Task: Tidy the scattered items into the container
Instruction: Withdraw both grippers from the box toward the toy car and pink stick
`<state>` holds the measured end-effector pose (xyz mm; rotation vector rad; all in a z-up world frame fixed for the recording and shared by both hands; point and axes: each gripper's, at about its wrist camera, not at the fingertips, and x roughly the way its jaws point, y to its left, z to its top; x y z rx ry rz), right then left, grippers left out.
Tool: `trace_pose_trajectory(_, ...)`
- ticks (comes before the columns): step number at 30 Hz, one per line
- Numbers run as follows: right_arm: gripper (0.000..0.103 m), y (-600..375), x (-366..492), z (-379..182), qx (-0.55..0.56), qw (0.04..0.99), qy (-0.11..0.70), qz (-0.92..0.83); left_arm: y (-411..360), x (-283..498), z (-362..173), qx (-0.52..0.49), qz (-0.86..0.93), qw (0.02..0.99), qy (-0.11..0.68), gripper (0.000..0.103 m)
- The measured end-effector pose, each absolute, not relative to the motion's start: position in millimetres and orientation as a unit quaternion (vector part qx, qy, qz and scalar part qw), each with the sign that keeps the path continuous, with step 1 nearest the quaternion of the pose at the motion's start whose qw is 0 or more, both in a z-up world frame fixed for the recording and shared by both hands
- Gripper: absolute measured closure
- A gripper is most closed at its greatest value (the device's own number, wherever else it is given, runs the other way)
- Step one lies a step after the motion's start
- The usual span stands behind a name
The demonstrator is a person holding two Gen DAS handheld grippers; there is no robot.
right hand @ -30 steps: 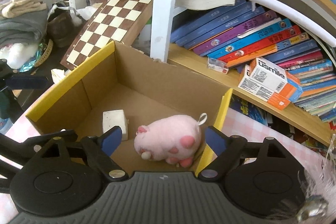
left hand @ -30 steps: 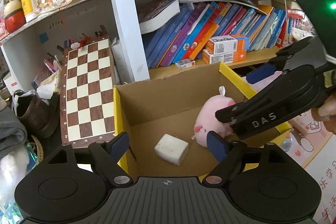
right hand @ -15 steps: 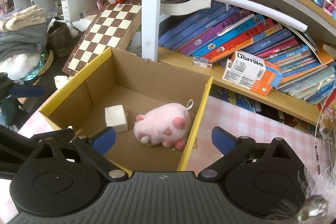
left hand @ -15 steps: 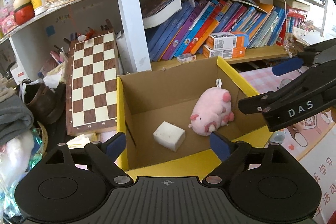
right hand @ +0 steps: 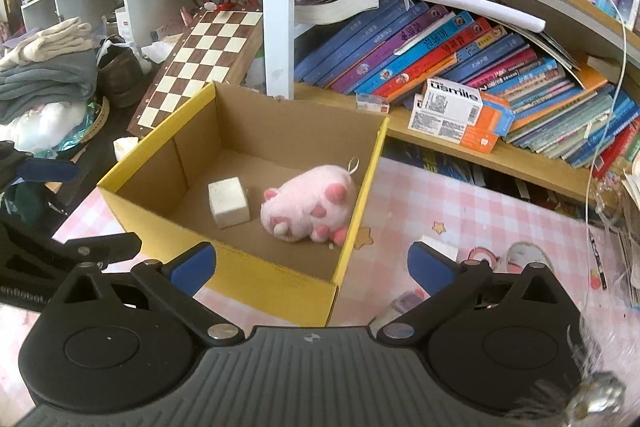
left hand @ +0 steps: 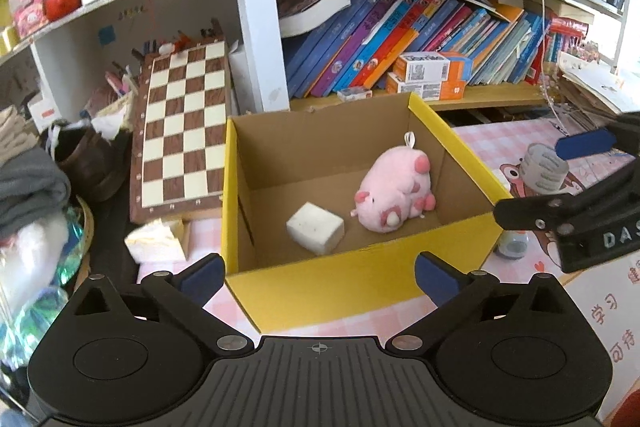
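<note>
Bookshelves crammed with leaning books fill the background, with a chessboard [left hand: 182,131] propped at the left and a pink checked bench [right hand: 460,211] in front. Biggest thing on the bench is the yellow-sided cardboard box [left hand: 304,287], open on top. Inside it lies a pink plush pig [left hand: 394,193], on its side, snout towards the near-left corner, loop tail towards the far wall, so its long axis runs diagonally. Just beside it, apart, sits a white foam block [left hand: 316,233].

Outside the box, on the bench to its right, a small clear jar [left hand: 545,171] stands upright, and something small and grey [left hand: 512,245] sits by the box's near-right corner, too blurred to name. Both are on the right claw's side, so that hand looks nearer.

Left claw [left hand: 318,273] is spread wide with nothing in it, hovering at the box's near wall. Right claw [right hand: 310,265] is equally wide and empty, near the box's right corner.
</note>
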<state>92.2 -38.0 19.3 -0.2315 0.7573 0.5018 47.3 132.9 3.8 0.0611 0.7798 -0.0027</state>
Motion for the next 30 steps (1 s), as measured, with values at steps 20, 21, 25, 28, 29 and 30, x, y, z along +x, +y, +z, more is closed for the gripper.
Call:
trace_pose_trajectory(20,0.000,-59.2,59.2,10.5,-0.116,0.895,0.357,0.241,113.8,29.4,-4.4,0.026,0.006,0.912,0.410,0.000)
trace_pose_trajectory(21,0.000,-60.9,57.9,9.3,-0.116,0.894,0.359,0.241,112.3,28.5,-4.9,0.026,0.006,0.911,0.412,0.000)
trace_pose_trajectory(25,0.000,-68.7,53.2,4.6,-0.113,0.892,0.366,0.239,105.8,25.1,-6.8,0.026,0.007,0.908,0.417,0.000)
trace_pose_trajectory(28,0.000,-75.7,50.3,1.5,-0.110,0.891,0.371,0.237,98.9,23.7,-7.3,0.028,0.008,0.907,0.420,0.000)
trace_pose_trajectory(29,0.000,-78.0,49.4,0.6,-0.109,0.890,0.373,0.237,96.7,23.2,-7.5,0.029,0.008,0.907,0.421,0.000)
trace_pose_trajectory(30,0.000,-80.3,48.6,-0.2,-0.108,0.890,0.374,0.237,94.4,22.7,-7.7,0.029,0.009,0.906,0.421,0.000)
